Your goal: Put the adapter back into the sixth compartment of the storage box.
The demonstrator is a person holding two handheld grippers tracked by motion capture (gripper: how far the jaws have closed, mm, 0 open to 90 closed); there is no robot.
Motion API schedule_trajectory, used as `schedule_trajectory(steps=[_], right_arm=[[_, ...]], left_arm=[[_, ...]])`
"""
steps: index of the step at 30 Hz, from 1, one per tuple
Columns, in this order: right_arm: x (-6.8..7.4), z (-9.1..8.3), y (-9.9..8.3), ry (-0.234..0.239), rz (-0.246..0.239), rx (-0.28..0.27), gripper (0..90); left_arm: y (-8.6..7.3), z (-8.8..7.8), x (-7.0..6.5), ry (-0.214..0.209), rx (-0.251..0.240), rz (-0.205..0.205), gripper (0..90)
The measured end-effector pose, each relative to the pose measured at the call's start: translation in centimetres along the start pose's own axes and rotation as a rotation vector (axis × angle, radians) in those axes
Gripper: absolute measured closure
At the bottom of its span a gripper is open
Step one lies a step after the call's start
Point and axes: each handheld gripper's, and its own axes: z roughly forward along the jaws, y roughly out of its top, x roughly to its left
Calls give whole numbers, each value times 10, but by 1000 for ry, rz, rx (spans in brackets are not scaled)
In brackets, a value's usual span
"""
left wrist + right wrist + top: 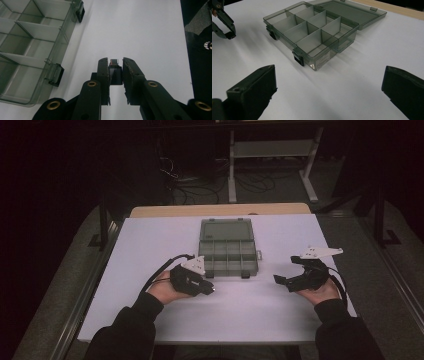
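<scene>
- Landmark: a smoky transparent compartment box (227, 251) lies on the white table surface (150, 245), far of centre. Its lid (226, 229) is folded flat open on the far side.
- The box's dividers (312, 27) partition it into open compartments; none visibly holds anything.
- 2 black latches (298, 59) hang on the box's near wall.
- Left gripper (209, 287): held just near-left of the box, apart from it. Its jaws are closed on a small black part (115, 72) with a red band near its top, seen in the left gripper view.
- Right gripper (280, 280): held near-right of the box, well apart from it. Its jaws stand wide open, nothing between them.
- Both hands rest low over the table.
</scene>
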Motion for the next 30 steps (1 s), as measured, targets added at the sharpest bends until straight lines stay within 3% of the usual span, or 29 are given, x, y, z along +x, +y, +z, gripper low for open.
schedule_trajectory(steps=[12, 30], right_arm=[[0, 0, 0, 2, -2, 2, 0], [0, 1, 0, 6, -2, 1, 0]], left_arm=[[15, -13, 7, 21, 2, 20, 764], [33, -24, 18, 19, 10, 32, 764]])
